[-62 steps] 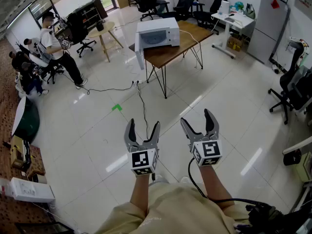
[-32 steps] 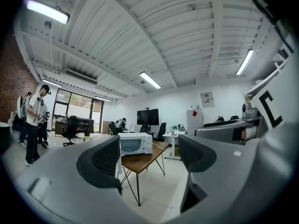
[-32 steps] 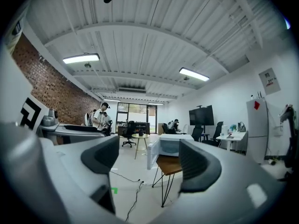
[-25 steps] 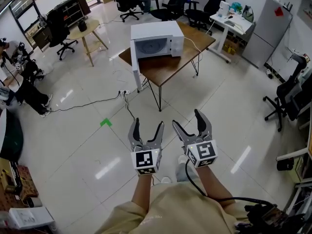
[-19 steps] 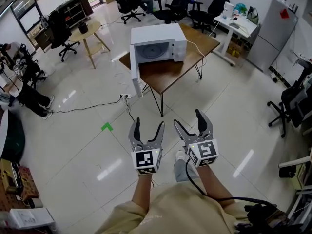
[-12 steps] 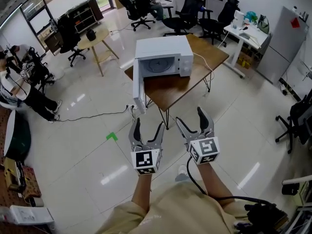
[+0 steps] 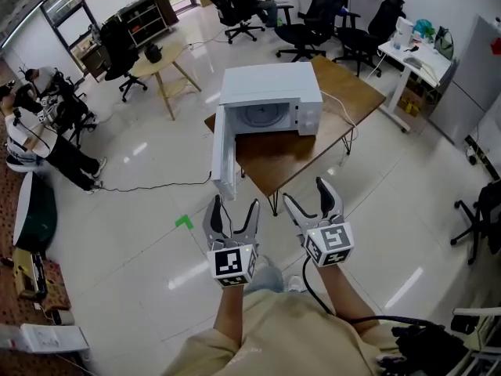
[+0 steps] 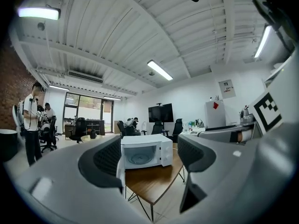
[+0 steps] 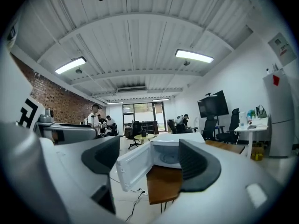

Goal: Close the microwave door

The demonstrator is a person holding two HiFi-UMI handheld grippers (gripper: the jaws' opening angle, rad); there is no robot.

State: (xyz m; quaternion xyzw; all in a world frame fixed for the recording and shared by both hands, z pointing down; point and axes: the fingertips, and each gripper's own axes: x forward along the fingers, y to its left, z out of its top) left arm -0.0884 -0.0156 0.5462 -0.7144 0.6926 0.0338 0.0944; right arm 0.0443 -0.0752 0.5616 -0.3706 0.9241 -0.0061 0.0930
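- Head view: a white box-shaped microwave [image 7: 270, 96] stood on a brown wooden tabletop [image 7: 313, 143] with thin black legs, well ahead of the person.
- Its white hinged door [image 7: 223, 159] hung wide open at the microwave's left side, swung out past the tabletop's edge.
- The left gripper [image 7: 233, 208] and the right gripper [image 7: 308, 196] were held side by side above the glossy white floor [image 7: 117, 233], well apart from the tabletop and the door.
- Both pairs of fingers were spread, with nothing between them.
- A small green tape mark [image 7: 183, 222] lay on the floor near the left gripper.
- Left gripper view: the microwave [image 8: 145, 155] appeared far off, framed between the grey fingers [image 8: 105, 160], its cavity and round turntable plate showing.
- The door [image 8: 121, 174] was seen nearly edge-on at the left of the cabinet, above the tabletop [image 8: 152, 184] corner.
- These fingers were released and gripped nothing.
- Right gripper view: the door [image 9: 135, 164] showed its inner face, angled out to the left of the microwave [image 9: 166, 155], which sat on the tabletop [image 9: 162, 184].
- The right fingers [image 9: 198, 164] stood apart and empty, far from the door.
- Several people [image 9: 96, 120] were in the background beside a red brick wall [image 9: 51, 99].
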